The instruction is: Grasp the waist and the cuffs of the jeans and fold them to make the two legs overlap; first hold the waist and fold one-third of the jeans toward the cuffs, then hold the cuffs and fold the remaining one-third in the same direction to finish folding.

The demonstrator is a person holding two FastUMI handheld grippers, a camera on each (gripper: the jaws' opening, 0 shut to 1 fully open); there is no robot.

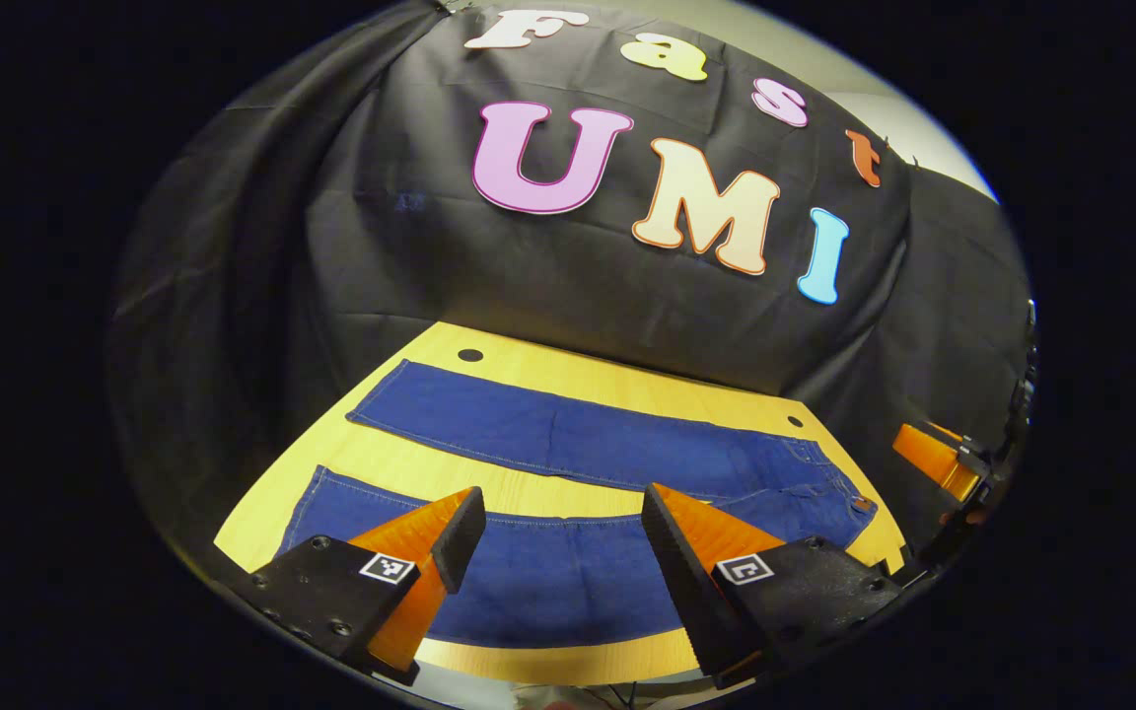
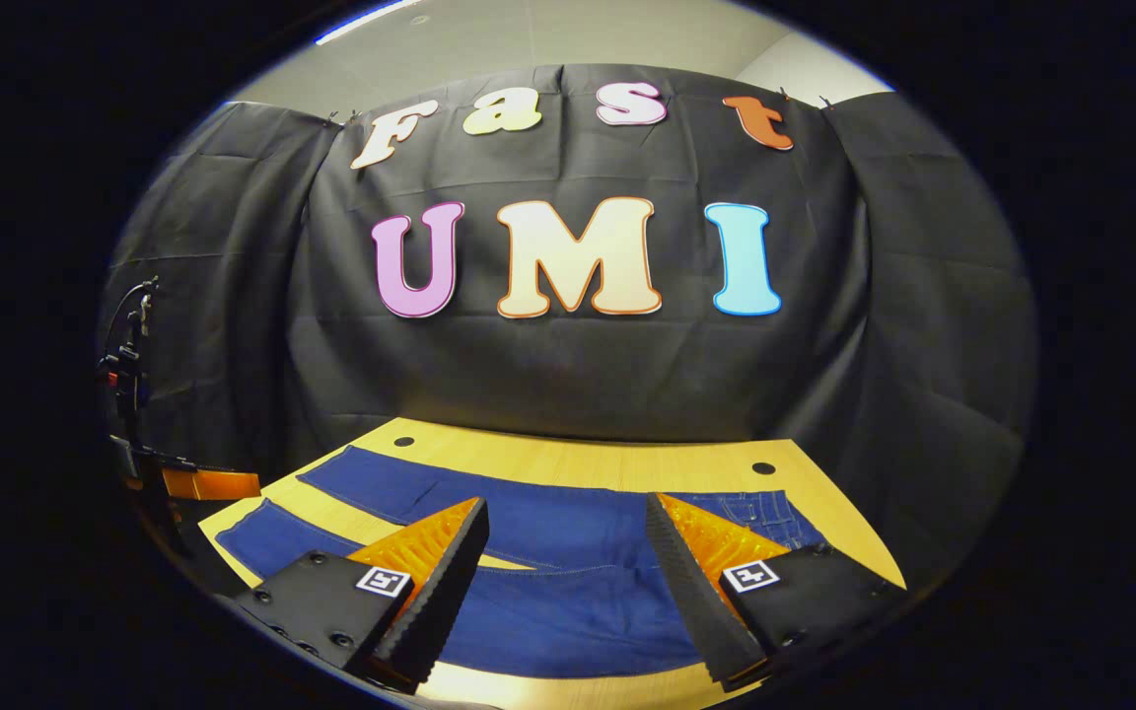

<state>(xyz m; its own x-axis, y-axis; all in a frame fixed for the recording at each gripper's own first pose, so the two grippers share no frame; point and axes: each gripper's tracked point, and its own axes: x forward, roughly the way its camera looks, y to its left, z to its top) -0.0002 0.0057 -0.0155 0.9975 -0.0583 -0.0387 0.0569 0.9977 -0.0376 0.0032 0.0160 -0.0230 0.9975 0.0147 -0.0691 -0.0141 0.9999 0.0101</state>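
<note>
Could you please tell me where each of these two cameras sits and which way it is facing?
Left gripper view: rides on the left gripper, raised over the table's near edge, looking across the spread jeans toward the booth wall; its own open fingers show at the bottom, the other gripper at far right.
Right gripper view: rides on the right gripper, aimed across the jeans' waist end at the wall; its open fingers show below, the left gripper at far left.
Shared: the jeans lying flat with legs apart, the wooden table, the wall.

Wooden table point(image 1: 568, 370) with round holes point(image 1: 470, 355) near its far corners; black cloth wall point(image 2: 568, 365) hangs behind it.
</note>
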